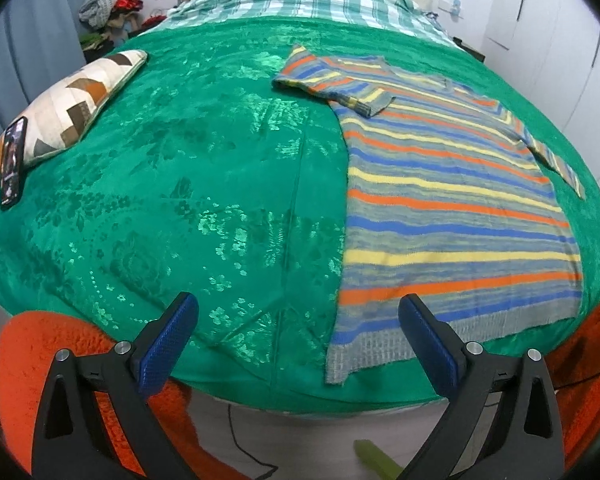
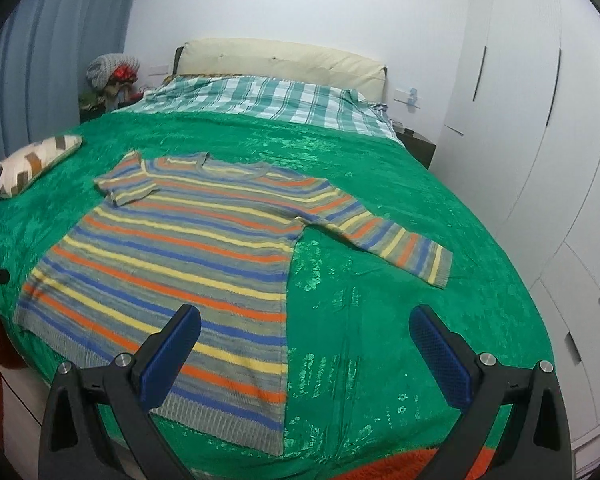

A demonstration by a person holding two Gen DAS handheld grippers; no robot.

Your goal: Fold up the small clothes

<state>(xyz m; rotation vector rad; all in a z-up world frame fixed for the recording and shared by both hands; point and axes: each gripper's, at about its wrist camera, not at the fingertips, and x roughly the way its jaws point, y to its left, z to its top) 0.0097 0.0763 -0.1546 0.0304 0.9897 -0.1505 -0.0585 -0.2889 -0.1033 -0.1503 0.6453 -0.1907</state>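
Flat on the bed's green floral bedspread (image 2: 380,208) lies the striped knitted short-sleeved sweater (image 2: 188,256), one sleeve folded onto its chest and the other spread out. Both the left gripper (image 1: 300,340) and right gripper (image 2: 306,354) hover near its hem, jaws released and gripping nothing.

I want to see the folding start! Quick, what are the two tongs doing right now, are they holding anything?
Left tongs: open, holding nothing, above the near edge of the green blanket.
Right tongs: open, holding nothing, over the striped sweater.
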